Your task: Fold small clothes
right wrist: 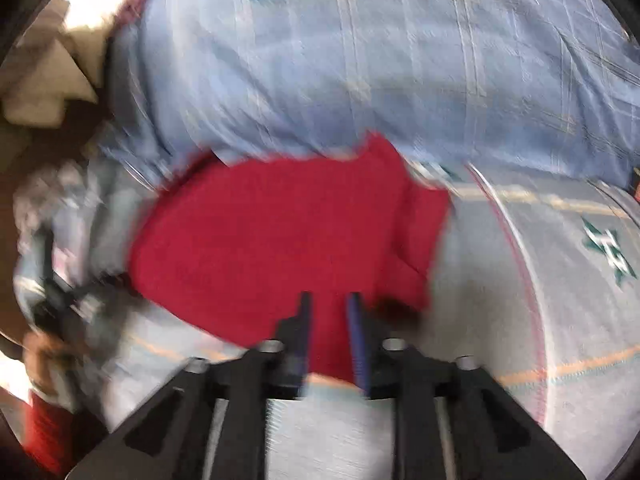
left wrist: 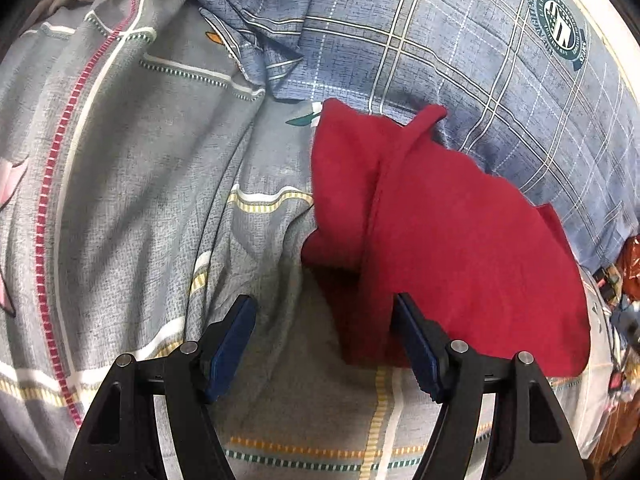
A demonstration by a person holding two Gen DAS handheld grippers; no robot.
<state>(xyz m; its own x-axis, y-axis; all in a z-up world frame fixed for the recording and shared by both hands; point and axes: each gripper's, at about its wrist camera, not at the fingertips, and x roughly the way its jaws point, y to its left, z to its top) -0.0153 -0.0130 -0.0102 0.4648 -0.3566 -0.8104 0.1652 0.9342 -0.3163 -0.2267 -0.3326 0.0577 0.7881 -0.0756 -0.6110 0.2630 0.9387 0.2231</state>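
A small red garment (left wrist: 452, 240) lies partly folded on a grey patterned bedsheet (left wrist: 140, 168). In the left wrist view my left gripper (left wrist: 324, 308) is open, its right finger (left wrist: 416, 344) beside the garment's near edge, nothing between the pads. In the blurred right wrist view the red garment (right wrist: 280, 232) lies ahead, and my right gripper (right wrist: 330, 304) has its jaws close together with the garment's near edge between them.
A blue plaid quilt (left wrist: 460, 40) with a round green emblem (left wrist: 560, 28) lies bunched behind the garment. Clutter (left wrist: 624, 288) sits off the bed's right edge. In the right wrist view the quilt (right wrist: 360, 60) fills the top.
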